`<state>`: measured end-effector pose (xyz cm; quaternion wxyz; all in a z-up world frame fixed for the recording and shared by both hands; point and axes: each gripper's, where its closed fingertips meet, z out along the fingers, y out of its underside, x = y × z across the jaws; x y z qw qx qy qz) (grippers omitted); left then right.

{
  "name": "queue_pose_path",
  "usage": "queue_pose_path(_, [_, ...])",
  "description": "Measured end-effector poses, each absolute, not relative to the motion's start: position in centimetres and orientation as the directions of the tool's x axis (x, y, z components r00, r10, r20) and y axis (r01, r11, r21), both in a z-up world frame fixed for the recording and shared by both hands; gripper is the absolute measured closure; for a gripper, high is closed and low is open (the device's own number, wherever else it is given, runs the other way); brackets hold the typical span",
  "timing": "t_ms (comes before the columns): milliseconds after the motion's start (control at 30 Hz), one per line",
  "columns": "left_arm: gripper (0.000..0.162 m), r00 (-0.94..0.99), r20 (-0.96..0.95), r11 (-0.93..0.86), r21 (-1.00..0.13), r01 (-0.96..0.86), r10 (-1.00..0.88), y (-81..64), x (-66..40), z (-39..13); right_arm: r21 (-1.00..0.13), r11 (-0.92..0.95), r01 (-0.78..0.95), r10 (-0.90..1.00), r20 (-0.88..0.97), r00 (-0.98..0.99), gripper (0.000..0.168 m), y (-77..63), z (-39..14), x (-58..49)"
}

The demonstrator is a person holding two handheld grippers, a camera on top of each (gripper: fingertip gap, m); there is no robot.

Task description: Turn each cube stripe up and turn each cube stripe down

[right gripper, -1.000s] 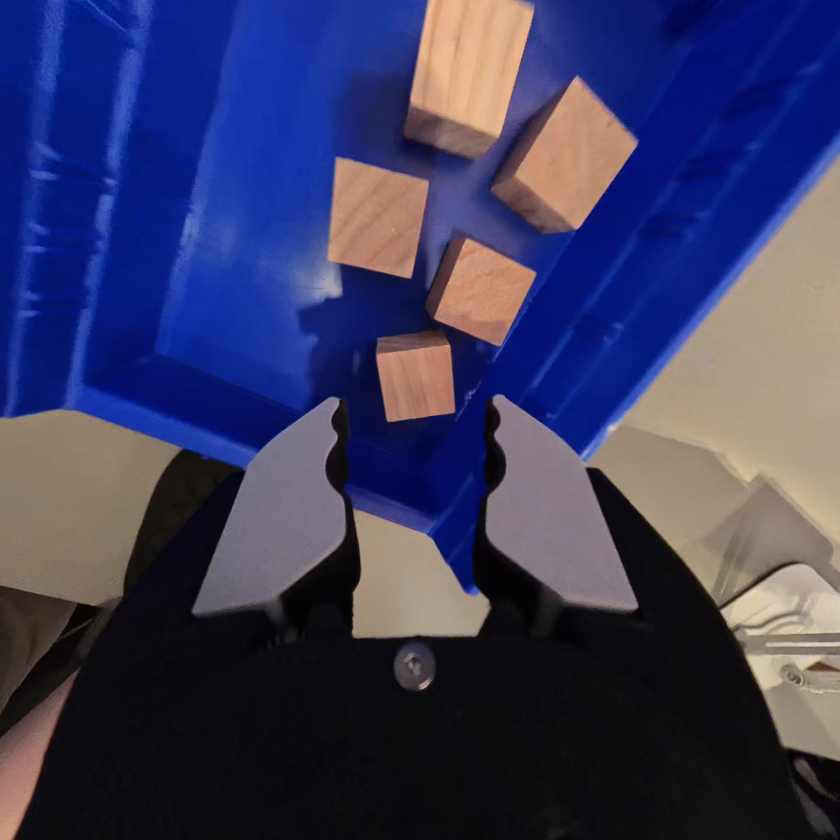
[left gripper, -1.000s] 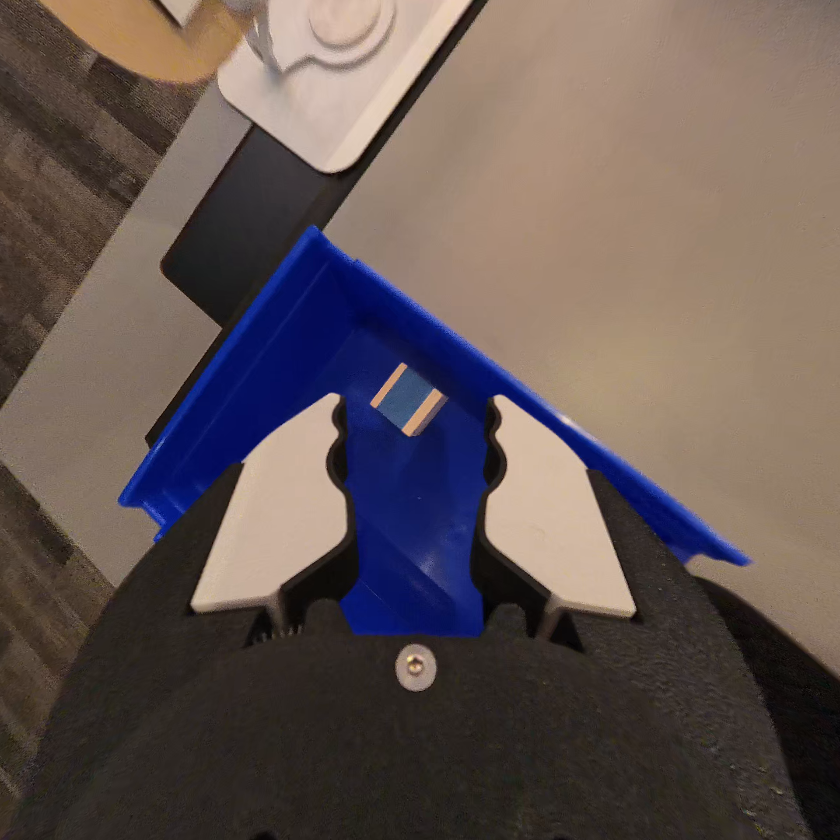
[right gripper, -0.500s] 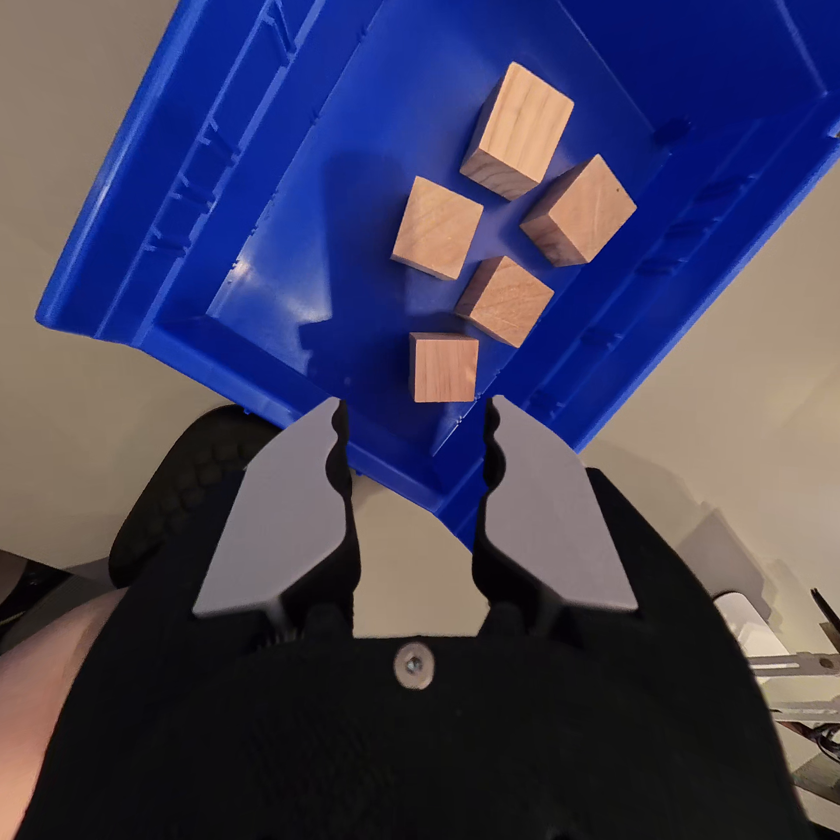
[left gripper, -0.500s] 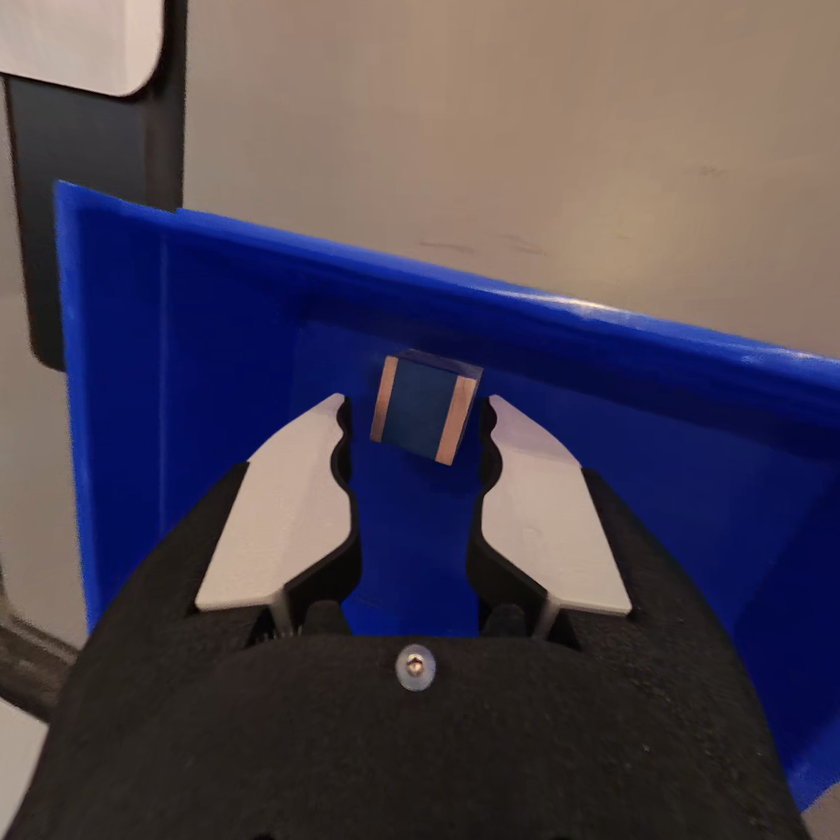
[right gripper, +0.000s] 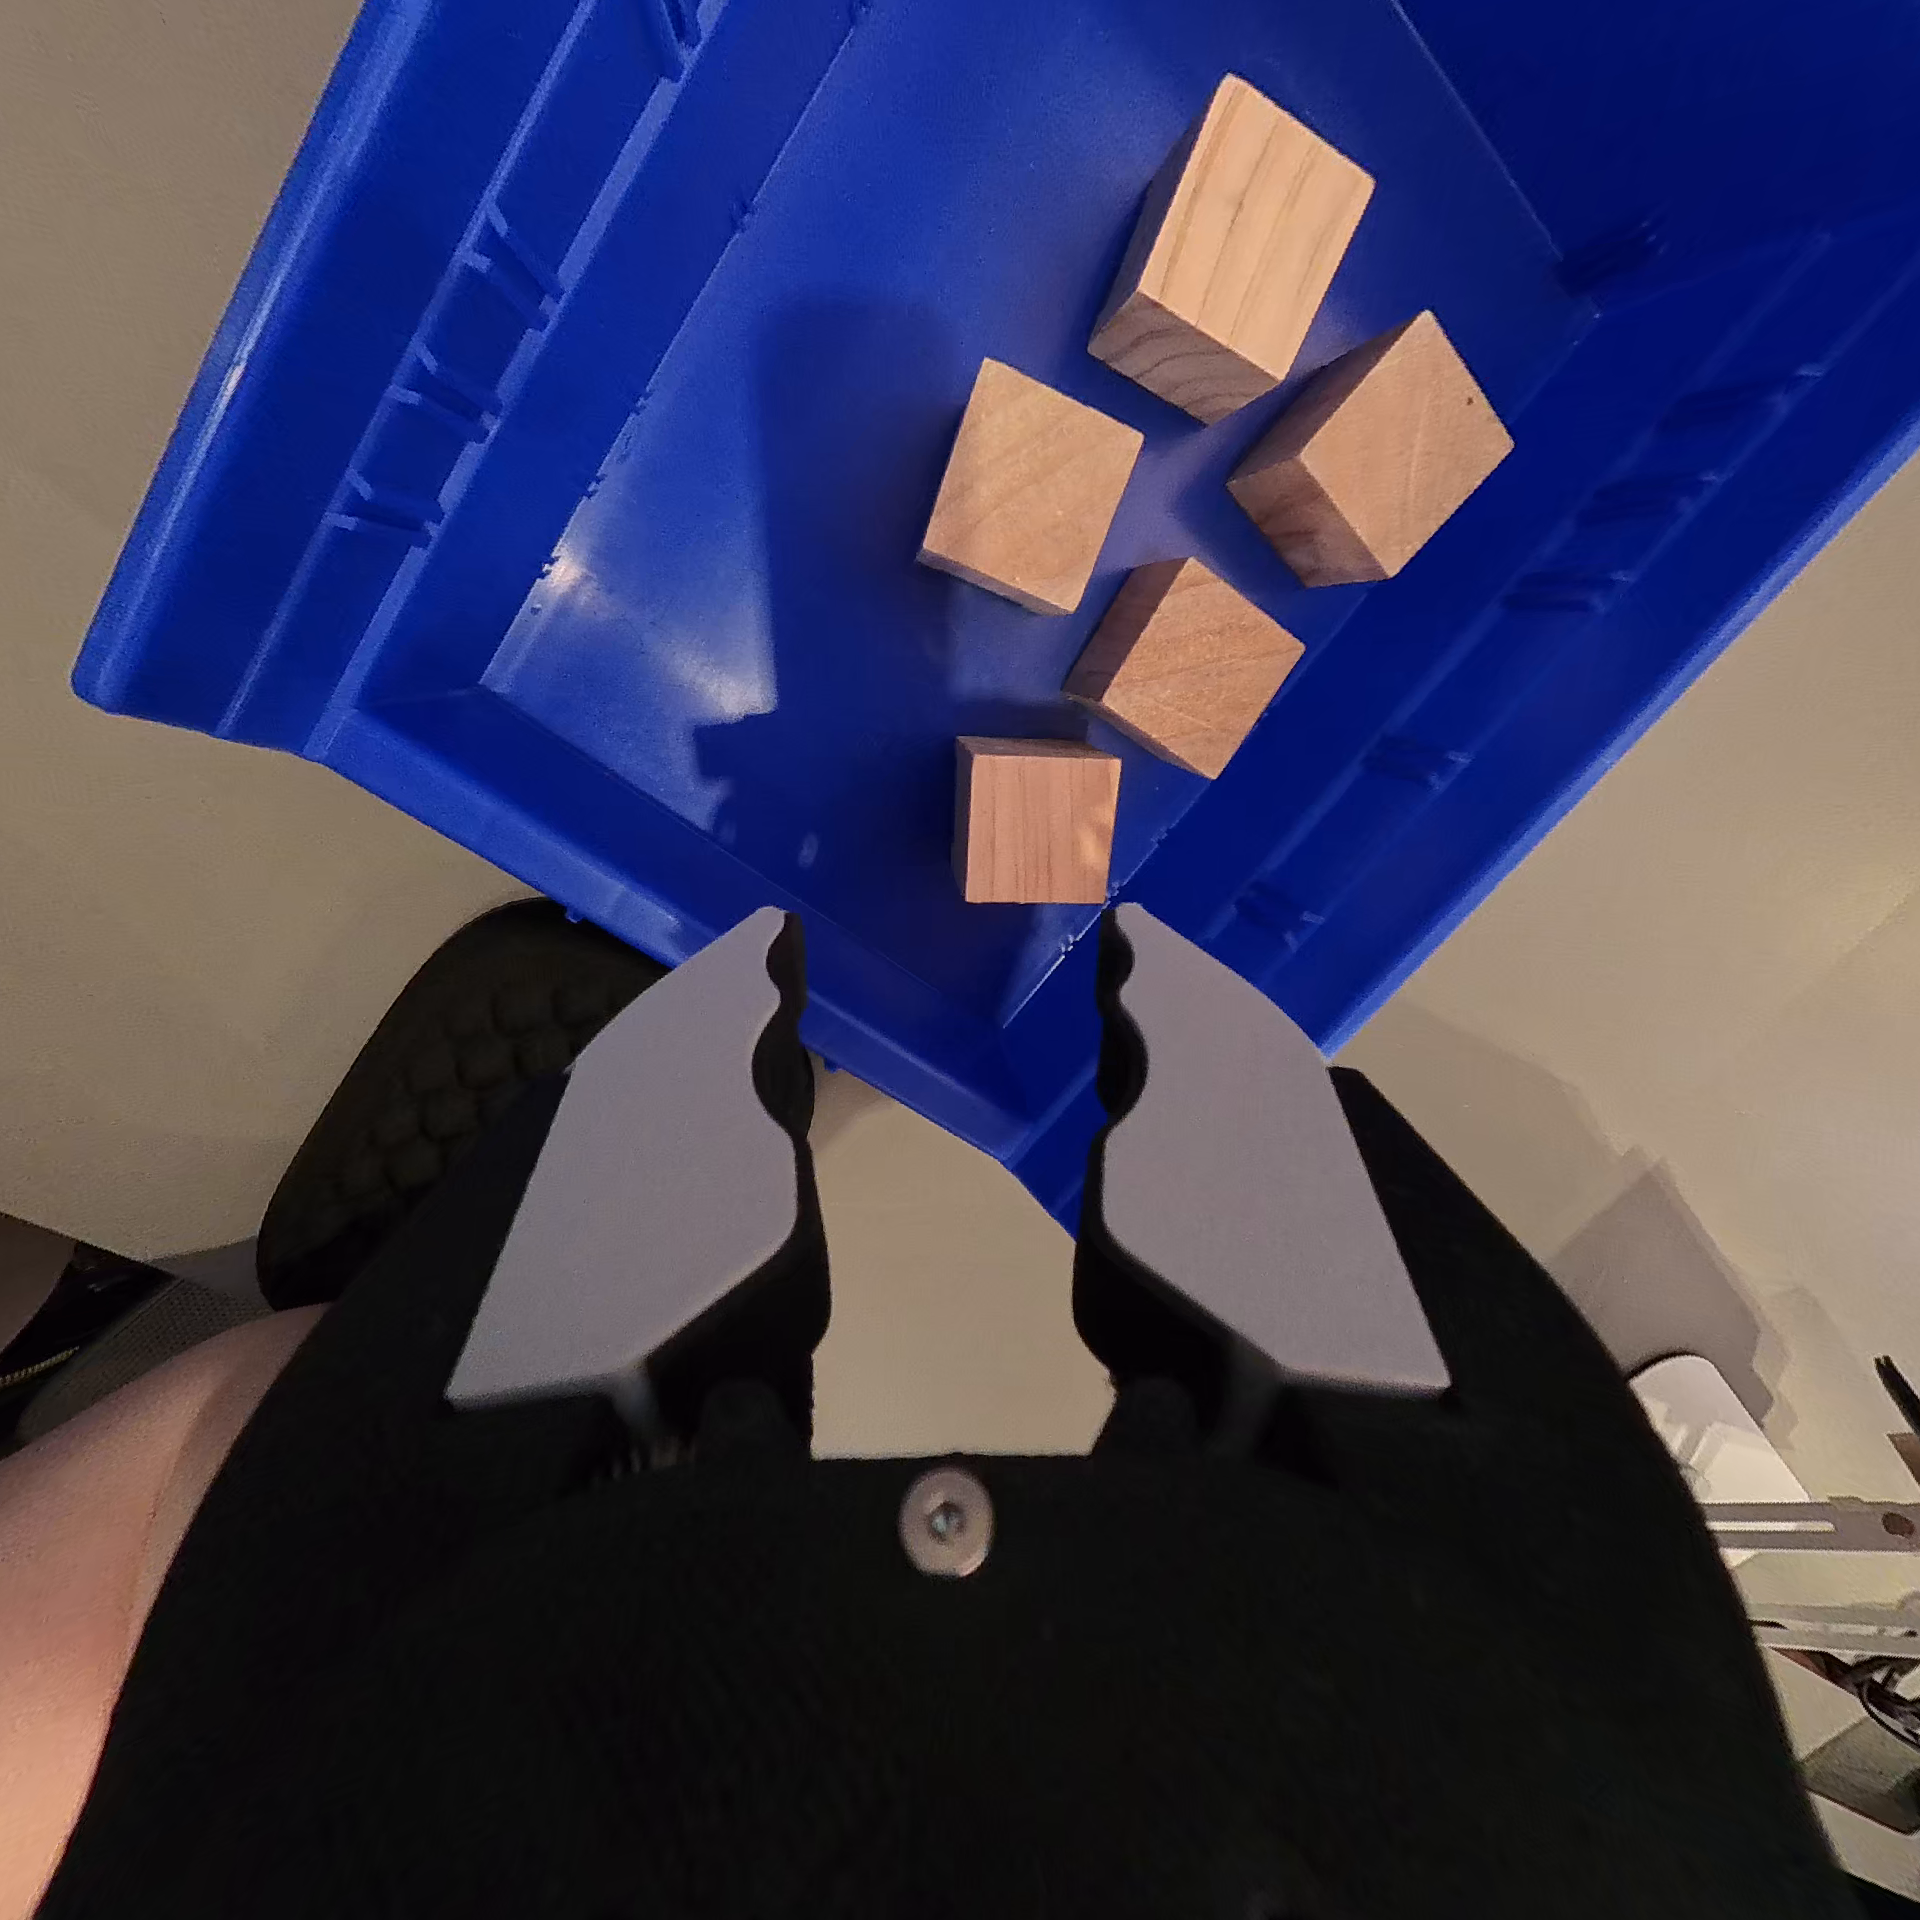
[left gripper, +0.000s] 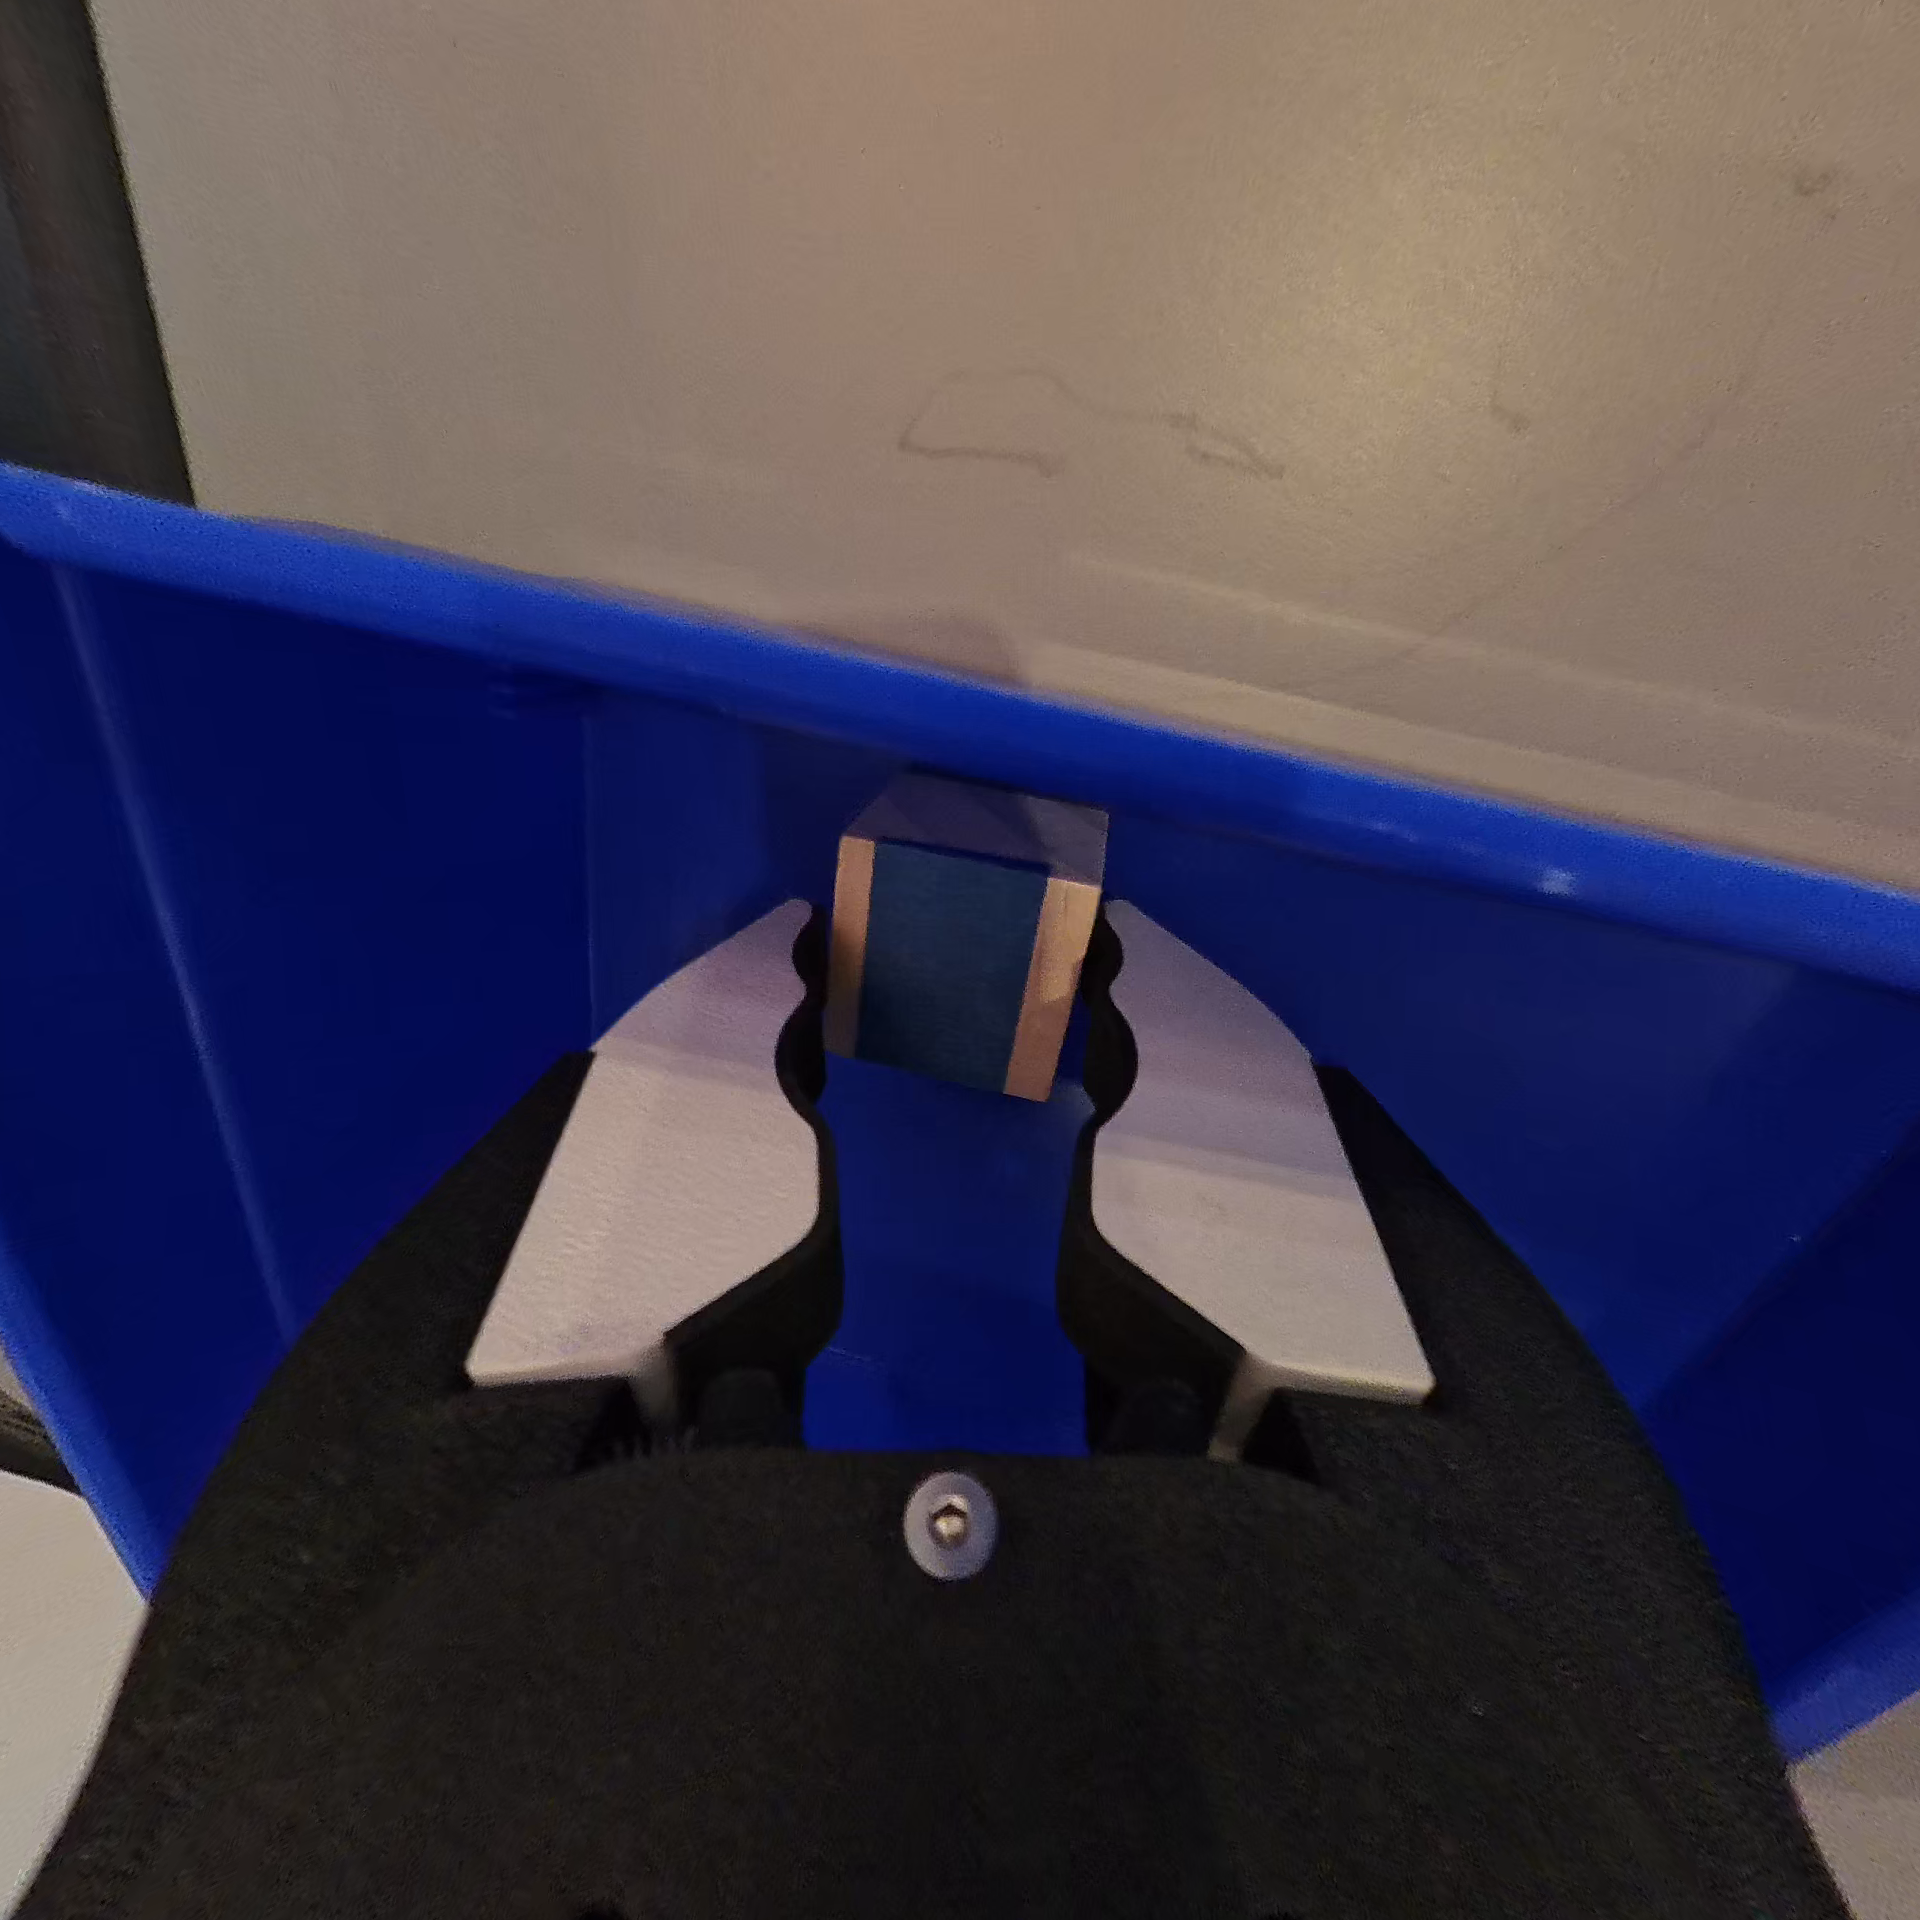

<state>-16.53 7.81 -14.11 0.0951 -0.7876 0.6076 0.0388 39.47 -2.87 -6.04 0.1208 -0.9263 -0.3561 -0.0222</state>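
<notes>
Between open left gripper (left gripper: 956, 920) fingers (left gripper: 717, 1049), blue-striped cube (left gripper: 961, 971), unlabelled.

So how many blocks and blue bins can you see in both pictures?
Striped cube: 1
Plain wooden cubes: 5
Blue bins: 2
Total: 8

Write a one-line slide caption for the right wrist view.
Open right gripper poised over a blue bin holding five plain wooden cubes, no stripes showing.
</notes>
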Motion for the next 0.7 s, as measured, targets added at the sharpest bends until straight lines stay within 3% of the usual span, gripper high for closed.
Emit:
queue_pose_path(67, [0.115, 0.280, -0.172, -0.267, -0.094, -0.959, -0.944, 7.7, -17.0, -13.8, -0.216, -0.718, 0.661, 0.649, 0.133, 0.749, 0.113, -2.8, -5.8, 39.6])
queue_pose_path(167, [0.115, 0.349, -0.224, -0.310, -0.191, -0.931, -0.910, 8.3, -17.6, -11.7, -0.255, -0.716, 0.650, 0.632, 0.157, 0.759, 0.115, -2.6, -4.9, 39.8])
queue_pose_path(267, [0.115, 0.459, -0.315, -0.336, -0.374, -0.864, -0.830, 9.5, -18.3, -6.5, -0.324, -0.696, 0.641, 0.595, 0.239, 0.767, 0.118, -2.2, -2.7, 40.1])
queue_pose_path(333, [0.115, 0.573, -0.312, -0.337, -0.564, -0.754, -0.758, 10.0, -17.9, -1.4, -0.414, -0.638, 0.649, 0.570, 0.311, 0.760, 0.120, -1.7, -0.2, 39.4])
queue_pose_path(433, [0.115, 0.660, -0.122, -0.335, -0.784, -0.522, -0.741, 8.6, -14.7, 5.4, -0.594, -0.395, 0.701, 0.535, 0.472, 0.701, 0.118, -0.1, 5.4, 36.0])
queue_pose_path(533, [0.115, 0.571, 0.111, -0.354, -0.873, -0.335, -0.813, 5.3, -9.1, 9.6, -0.716, 0.034, 0.697, 0.546, 0.598, 0.587, 0.111, -0.2, 11.0, 28.4])
queue_pose_path(600, [0.115, 0.450, 0.281, -0.416, -0.879, -0.235, -0.848, 2.5, -4.9, 11.2, -0.712, 0.324, 0.623, 0.530, 0.682, 0.505, 0.109, -1.8, 13.4, 22.9])
queue_pose_path(700, [0.115, 0.232, 0.511, -0.547, -0.827, -0.130, -0.828, -1.5, 0.8, 12.4, -0.637, 0.555, 0.535, 0.504, 0.769, 0.393, 0.107, -4.7, 13.4, 16.6])
